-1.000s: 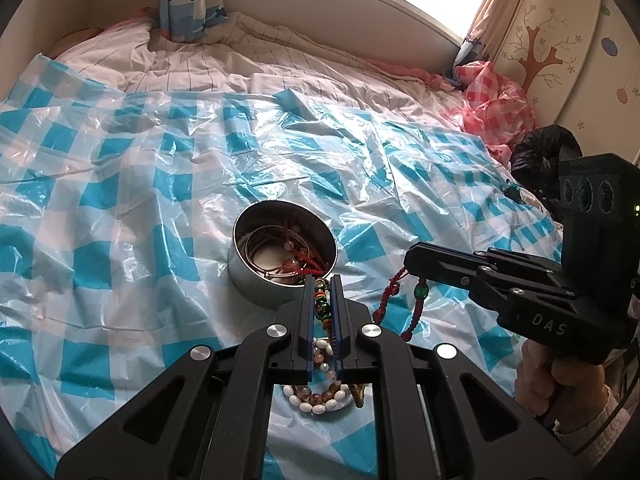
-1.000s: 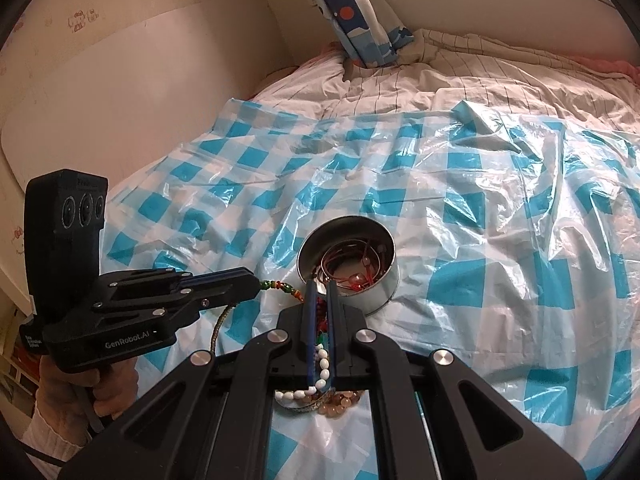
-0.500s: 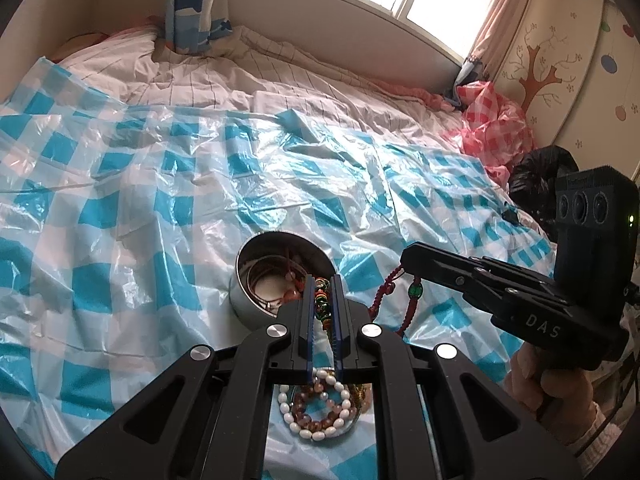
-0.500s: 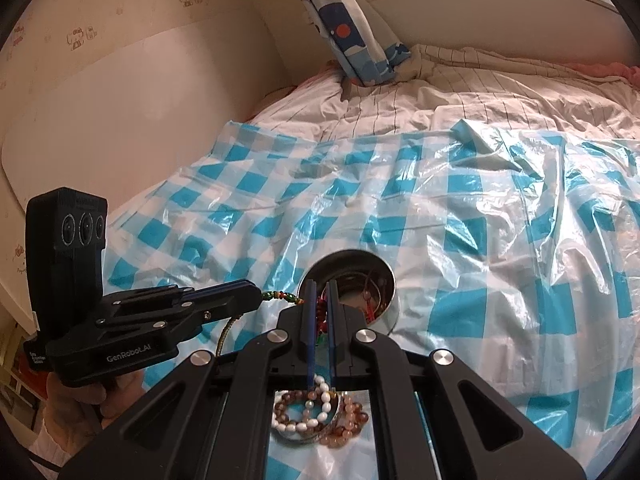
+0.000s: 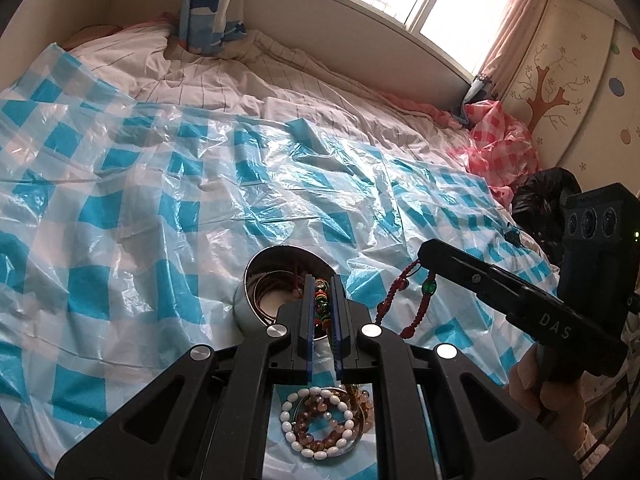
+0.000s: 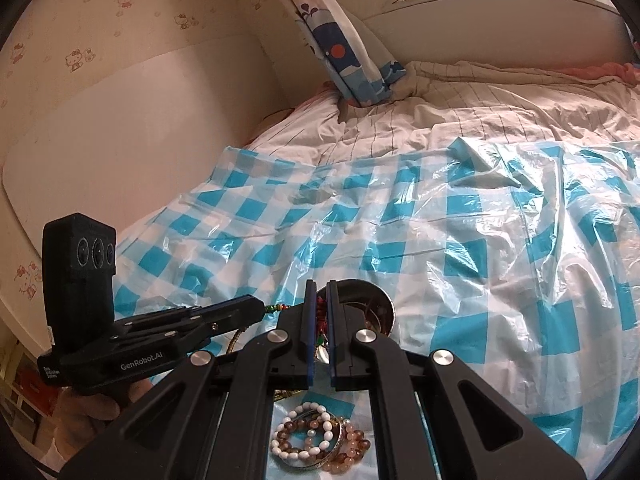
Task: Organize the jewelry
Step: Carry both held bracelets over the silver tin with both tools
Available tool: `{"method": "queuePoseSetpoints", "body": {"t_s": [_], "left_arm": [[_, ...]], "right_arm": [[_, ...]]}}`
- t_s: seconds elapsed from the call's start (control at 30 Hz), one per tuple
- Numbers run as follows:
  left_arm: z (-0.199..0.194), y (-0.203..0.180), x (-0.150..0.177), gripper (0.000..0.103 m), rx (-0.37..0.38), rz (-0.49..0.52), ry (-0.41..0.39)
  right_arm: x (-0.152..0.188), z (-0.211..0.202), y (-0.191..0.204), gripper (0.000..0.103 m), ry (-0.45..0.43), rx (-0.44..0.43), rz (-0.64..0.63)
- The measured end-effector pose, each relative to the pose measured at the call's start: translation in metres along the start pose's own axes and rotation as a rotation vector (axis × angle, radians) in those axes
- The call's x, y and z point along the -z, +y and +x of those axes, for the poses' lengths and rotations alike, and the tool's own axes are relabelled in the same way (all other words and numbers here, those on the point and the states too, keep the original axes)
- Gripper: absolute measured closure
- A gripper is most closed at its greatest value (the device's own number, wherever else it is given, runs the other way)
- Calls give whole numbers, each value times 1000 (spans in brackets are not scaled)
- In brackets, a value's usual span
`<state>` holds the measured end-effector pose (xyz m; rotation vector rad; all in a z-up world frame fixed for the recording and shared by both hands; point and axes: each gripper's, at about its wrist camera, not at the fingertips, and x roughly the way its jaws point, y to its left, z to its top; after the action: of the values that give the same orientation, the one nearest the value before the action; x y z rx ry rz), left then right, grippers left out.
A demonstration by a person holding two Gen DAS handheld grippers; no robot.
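Left claw (image 5: pixel 322 294) pinches multicolor bead strand (image 5: pixel 320 304) above metal tin (image 5: pixel 256 280); right claw (image 5: pixel 422 258) clamps red cord bracelet (image 5: pixel 394 300). Bead bracelets (image 5: pixel 320 426) lie on bed.

A tin (image 5: pixel 256 296) sits on the plastic sheet (image 5: pixel 160 200) spread over the bed (image 5: pixel 248 76), with bangles (image 5: pixel 272 292) inside. A pile of bracelets (image 5: pixel 320 420) lies on the sheet just before the tin.

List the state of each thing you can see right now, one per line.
Left hand-held gripper: shut on multicolored bead string.
Right hand-held gripper: shut on red cord bracelet, which dangles.
Metal tin: open, jewelry inside.
White bead bracelet: lying on the plastic sheet.
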<state>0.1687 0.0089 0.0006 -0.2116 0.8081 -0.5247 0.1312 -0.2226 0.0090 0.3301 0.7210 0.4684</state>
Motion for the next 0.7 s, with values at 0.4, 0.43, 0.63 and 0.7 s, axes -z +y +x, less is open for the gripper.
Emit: {"method": "queuePoseSetpoints", "body": {"t_s": [0.4, 0.43, 0.63, 0.7], "left_arm": [[8, 7, -7, 96, 0, -40, -24], [8, 8, -7, 96, -2, -43, -25], [13, 12, -9, 96, -4, -69, -28], [15, 13, -9, 96, -5, -76, -29]], "right_arm": [[-4, 12, -5, 97, -11, 11, 16], [-5, 12, -5, 97, -12, 11, 17], [-7, 22, -7, 97, -15, 23, 21], [-8, 24, -8, 97, -15, 26, 16]]}}
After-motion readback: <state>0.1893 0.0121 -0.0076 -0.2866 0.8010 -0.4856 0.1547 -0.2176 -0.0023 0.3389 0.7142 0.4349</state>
